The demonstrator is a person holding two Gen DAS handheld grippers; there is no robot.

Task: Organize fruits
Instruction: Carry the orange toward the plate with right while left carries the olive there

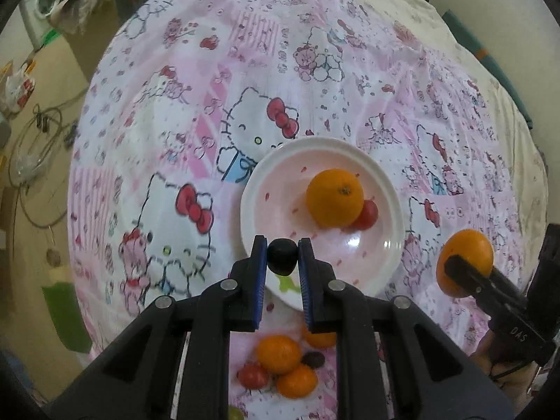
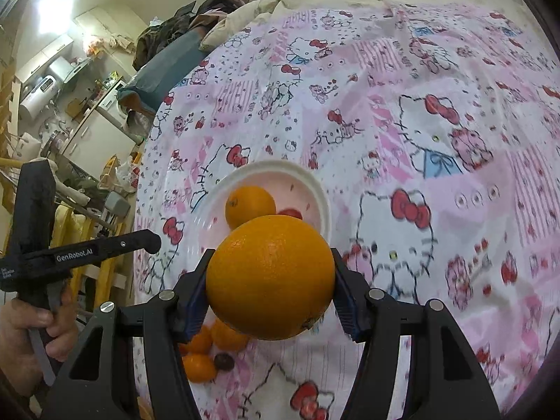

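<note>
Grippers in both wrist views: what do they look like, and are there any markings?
Both are black plastic with silver pivot screws and blue ribbed pads. The left gripper reads "GenRobot.AI" in white along its side; the right gripper shows white lettering ending "DAS". No sleeves visible.

"GenRobot.AI" stands in white on the left gripper's (image 2: 154, 241) arm in the right wrist view. "DAS" is printed on the right gripper's (image 1: 455, 262) finger.
</note>
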